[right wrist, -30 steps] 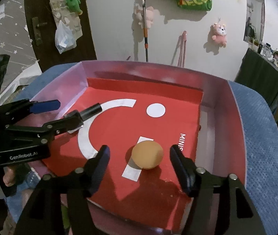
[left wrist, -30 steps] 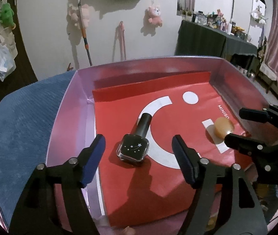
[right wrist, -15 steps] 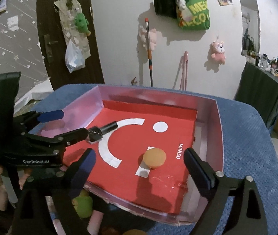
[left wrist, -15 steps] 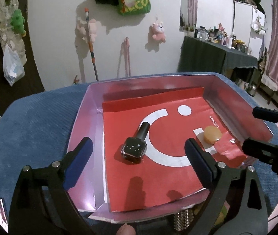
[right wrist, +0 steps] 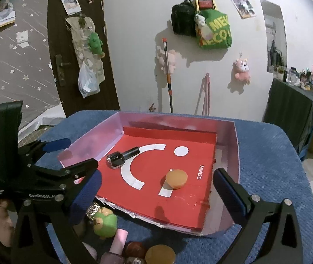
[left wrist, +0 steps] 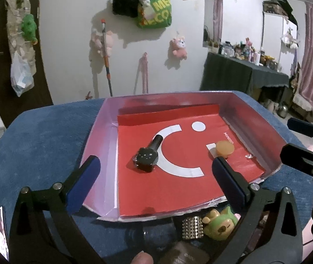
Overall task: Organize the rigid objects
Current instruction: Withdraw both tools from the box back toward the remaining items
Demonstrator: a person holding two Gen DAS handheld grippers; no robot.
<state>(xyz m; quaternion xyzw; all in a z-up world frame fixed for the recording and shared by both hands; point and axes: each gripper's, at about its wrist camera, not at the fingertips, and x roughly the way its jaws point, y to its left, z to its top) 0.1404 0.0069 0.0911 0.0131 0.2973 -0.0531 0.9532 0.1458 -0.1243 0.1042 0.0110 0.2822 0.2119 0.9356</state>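
A pink box [left wrist: 97,129] [right wrist: 233,154] lined with red paper sits on the blue cloth. In it lie a black nail polish bottle [left wrist: 146,157] [right wrist: 121,156] and an orange round disc [left wrist: 224,147] [right wrist: 176,178]. My left gripper [left wrist: 154,180] is open and empty, held above the box's near edge. My right gripper [right wrist: 156,195] is open and empty, also over the near edge. Each gripper shows in the other's view, the right one [left wrist: 306,145] and the left one [right wrist: 53,156].
In front of the box lie a green animal figure [left wrist: 219,223] [right wrist: 104,221], a studded silver piece [left wrist: 190,227], a pink bottle [right wrist: 118,242], a brown round lid [right wrist: 159,254] and other small items. A blue cloth [right wrist: 266,165] covers the table.
Both grippers have pulled back and up from the box, leaving the bottle and the disc lying inside. The small items in front of the box have come into view.
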